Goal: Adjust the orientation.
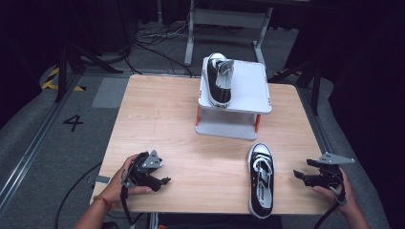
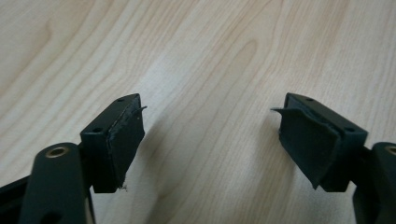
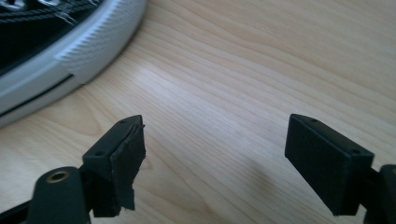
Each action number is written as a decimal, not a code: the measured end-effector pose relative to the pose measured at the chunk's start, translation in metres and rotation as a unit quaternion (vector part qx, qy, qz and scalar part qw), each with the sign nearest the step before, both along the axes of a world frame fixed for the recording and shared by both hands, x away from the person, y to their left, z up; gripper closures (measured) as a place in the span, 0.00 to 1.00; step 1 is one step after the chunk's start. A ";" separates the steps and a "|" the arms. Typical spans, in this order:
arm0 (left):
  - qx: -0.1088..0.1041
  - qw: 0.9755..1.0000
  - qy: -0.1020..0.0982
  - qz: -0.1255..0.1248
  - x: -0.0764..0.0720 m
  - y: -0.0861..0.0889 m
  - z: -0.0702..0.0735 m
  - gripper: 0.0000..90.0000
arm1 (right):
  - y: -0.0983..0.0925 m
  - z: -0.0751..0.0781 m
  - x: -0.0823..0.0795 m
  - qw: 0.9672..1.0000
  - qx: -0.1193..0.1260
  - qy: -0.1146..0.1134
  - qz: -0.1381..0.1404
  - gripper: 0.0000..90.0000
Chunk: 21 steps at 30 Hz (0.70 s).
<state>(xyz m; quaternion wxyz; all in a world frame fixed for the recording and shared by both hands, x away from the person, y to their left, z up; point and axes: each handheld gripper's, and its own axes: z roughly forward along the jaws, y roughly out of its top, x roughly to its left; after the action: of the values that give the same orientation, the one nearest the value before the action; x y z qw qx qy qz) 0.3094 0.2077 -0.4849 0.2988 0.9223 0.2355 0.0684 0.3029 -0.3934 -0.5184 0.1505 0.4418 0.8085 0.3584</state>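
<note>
- Dark room, grey floor with cables; a light wood table (image 1: 191, 124) in the middle.
- White rack (image 1: 248, 90) sits at the table's far edge, right of centre. One black sneaker, the racked shoe (image 1: 218, 81), is already on its top shelf, left side, toe toward the near edge.
- Second shoe (image 1: 261, 179) lies flat at the near edge, right of centre, toe pointing to the far edge, heel about at the table edge.
- Left gripper (image 1: 160, 180) is near the near-left corner, held low over bare wood. Jaws wide, nothing between them; the left gripper view has just wood grain between the pads (image 2: 122, 140).
- Right gripper (image 1: 301, 175) is near the near-right corner, just beside the second shoe, not touching. Jaws wide, empty. In the right gripper view the shoe's white rubber sole (image 3: 70, 51) sits up-left of the jaws.
- Step, as I read it: pair goes on the rack, one done, second pick not yet started.
- Next move calls for: right gripper swings in toward the shoe, clamps the side wall or heel collar, lifts, sets it on the free right half of the shelf beside the first.
- Risk: a grip on soft canvas may let the shoe sag or twist.
</note>
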 end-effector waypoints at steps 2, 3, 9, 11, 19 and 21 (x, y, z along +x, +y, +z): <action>-0.001 1.000 0.003 0.004 0.001 0.002 -0.001 0.23 | 0.003 0.006 -0.004 1.000 0.007 -0.008 0.008 0.26; -0.006 1.000 0.006 0.009 0.002 0.002 -0.002 0.21 | 0.005 0.009 -0.006 1.000 0.012 -0.013 0.014 0.26; -0.016 1.000 0.001 0.015 0.002 0.004 -0.005 0.17 | 0.019 0.027 -0.018 0.998 0.021 -0.026 0.056 0.27; -0.016 1.000 0.001 0.017 0.001 0.004 -0.005 0.17 | 0.023 0.032 -0.021 0.997 0.025 -0.030 0.072 0.27; -0.015 1.000 0.001 0.021 0.001 0.004 -0.005 0.17 | 0.045 0.053 -0.038 0.991 0.021 -0.041 0.127 0.28; -0.015 1.000 0.001 0.021 0.001 0.004 -0.005 0.17 | 0.052 0.058 -0.042 0.989 0.021 -0.042 0.143 0.28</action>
<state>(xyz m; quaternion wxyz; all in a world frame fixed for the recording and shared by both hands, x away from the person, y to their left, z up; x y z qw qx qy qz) 0.3101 0.2113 -0.4895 0.3112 0.9125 0.2561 0.0703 0.2613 -0.3415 -0.4601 0.1222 0.3096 0.8483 0.4118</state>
